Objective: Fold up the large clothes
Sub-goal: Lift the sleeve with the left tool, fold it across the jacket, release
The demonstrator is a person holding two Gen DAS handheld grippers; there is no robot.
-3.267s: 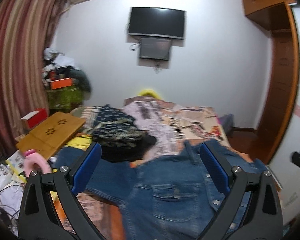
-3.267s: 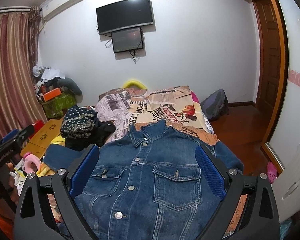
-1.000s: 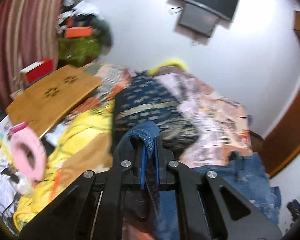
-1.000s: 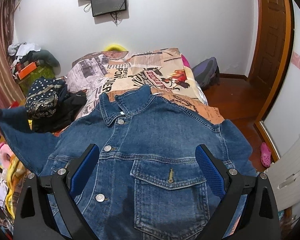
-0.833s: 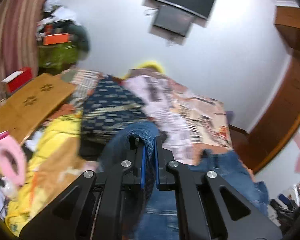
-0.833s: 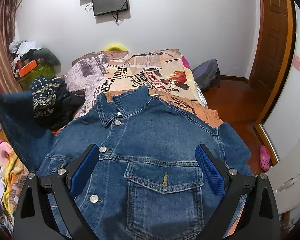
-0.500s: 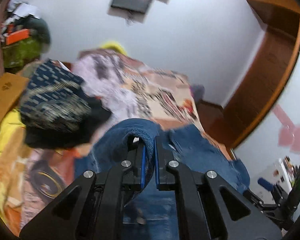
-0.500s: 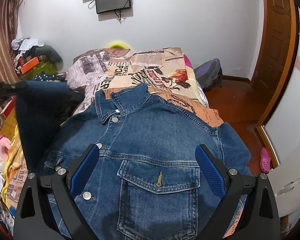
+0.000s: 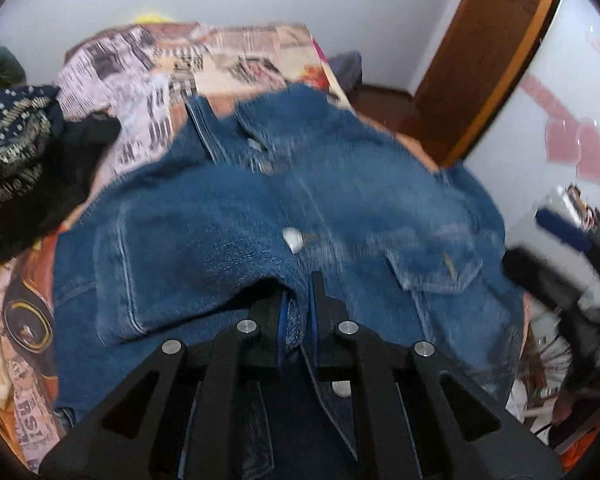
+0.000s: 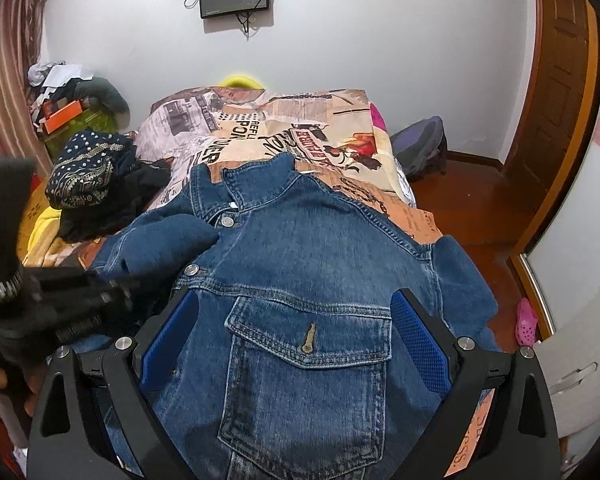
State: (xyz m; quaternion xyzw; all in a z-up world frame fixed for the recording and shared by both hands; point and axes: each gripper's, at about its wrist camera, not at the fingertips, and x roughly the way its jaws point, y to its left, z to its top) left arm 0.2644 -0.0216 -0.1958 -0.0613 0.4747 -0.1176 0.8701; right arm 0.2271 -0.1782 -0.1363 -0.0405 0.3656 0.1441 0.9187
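Jacket (image 10: 300,264) is coarse matt blue denim (metal buttons); door (image 10: 556,92) glossy wood.

Blue denim jacket (image 10: 308,280) covers the near half of the bed with the newspaper-print cover (image 10: 284,128); its left sleeve (image 10: 168,240) is folded across the chest and forms a raised hump there. The left gripper (image 9: 298,312), nipped onto sleeve cloth, occupies the space above the jacket's left side. The right gripper (image 10: 292,328), jaws spread wide, stands over the right chest pocket. Bare bedcover beyond the collar gives free passage. A heap of dark patterned clothes (image 10: 96,180) blocks the bed's left edge. Wooden floor (image 10: 476,208) to the right lies open, save a grey backpack (image 10: 420,148) against the wall.
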